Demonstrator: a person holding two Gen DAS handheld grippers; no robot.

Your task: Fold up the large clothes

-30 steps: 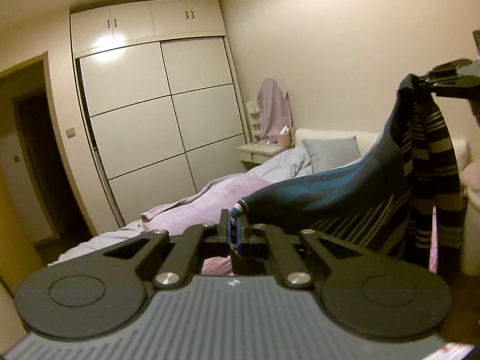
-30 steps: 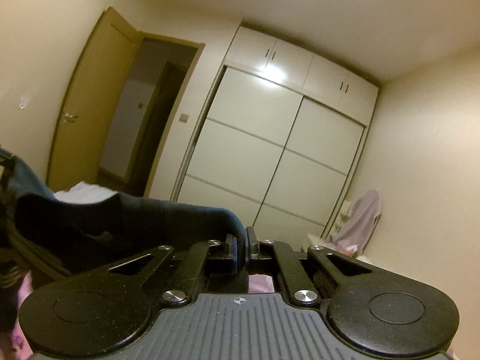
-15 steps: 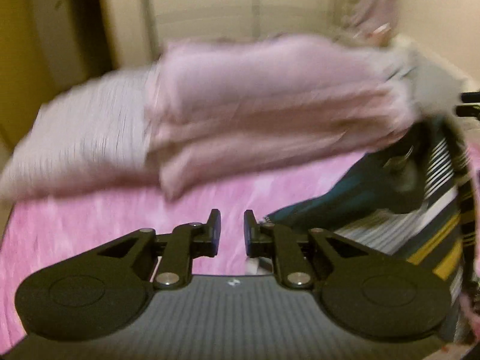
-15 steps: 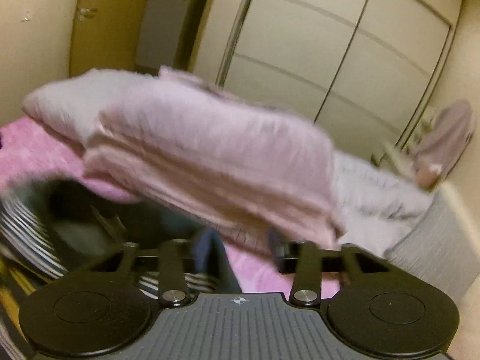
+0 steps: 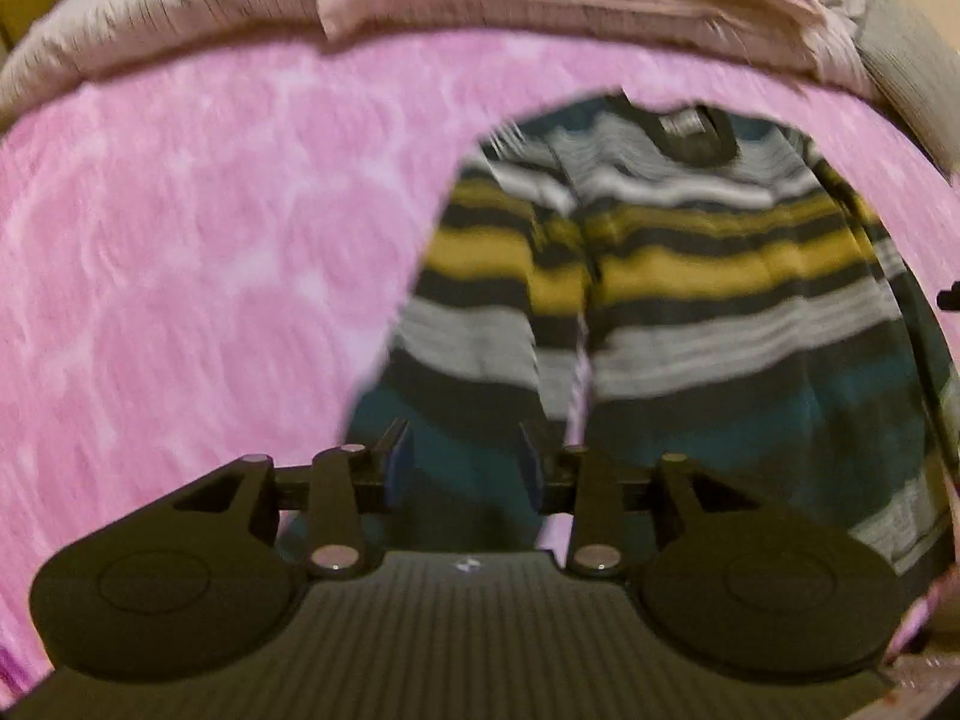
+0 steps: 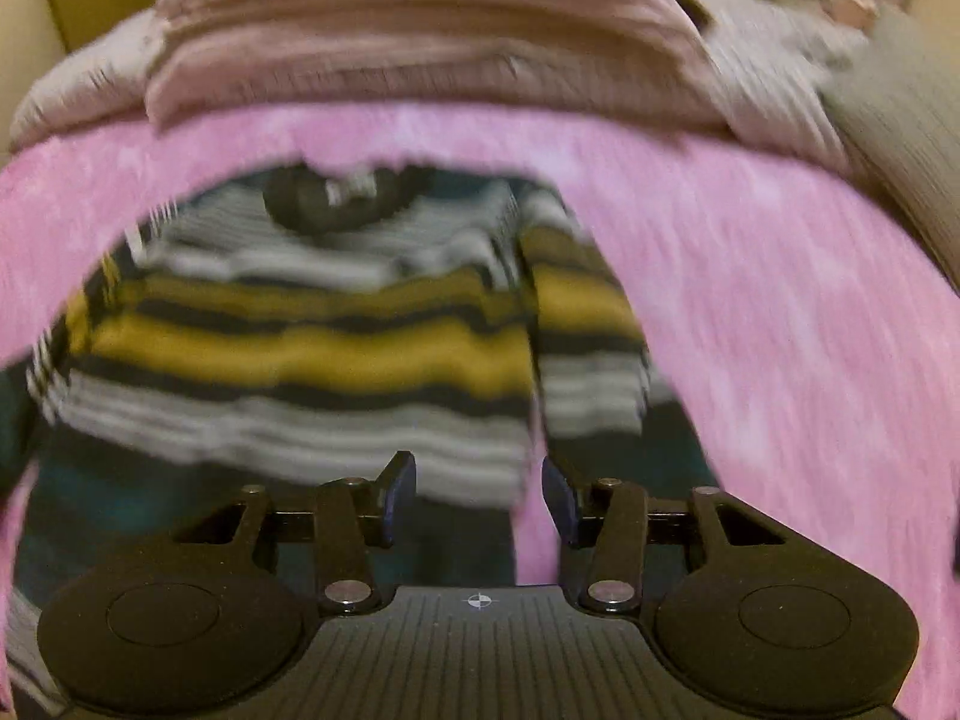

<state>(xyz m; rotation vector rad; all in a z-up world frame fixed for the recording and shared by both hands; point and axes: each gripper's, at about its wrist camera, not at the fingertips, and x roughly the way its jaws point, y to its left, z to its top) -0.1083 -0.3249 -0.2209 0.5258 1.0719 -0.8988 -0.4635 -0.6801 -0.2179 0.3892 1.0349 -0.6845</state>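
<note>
Left wrist view: my left gripper [image 5: 465, 459] has just been opening and its jaws are spread with nothing pinched, where a second ago both grippers held the striped sweater [image 5: 678, 276] up in the air. Right gripper [image 6: 479, 489] is spread and empty too, having just opened. Sweater now lies flat on the pink blanket [image 5: 198, 228], collar away from me, so spreading looks done and folding comes next.

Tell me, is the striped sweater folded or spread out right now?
Spread out: the striped sweater lies flat on the pink blanket, collar away, sleeves alongside.
</note>
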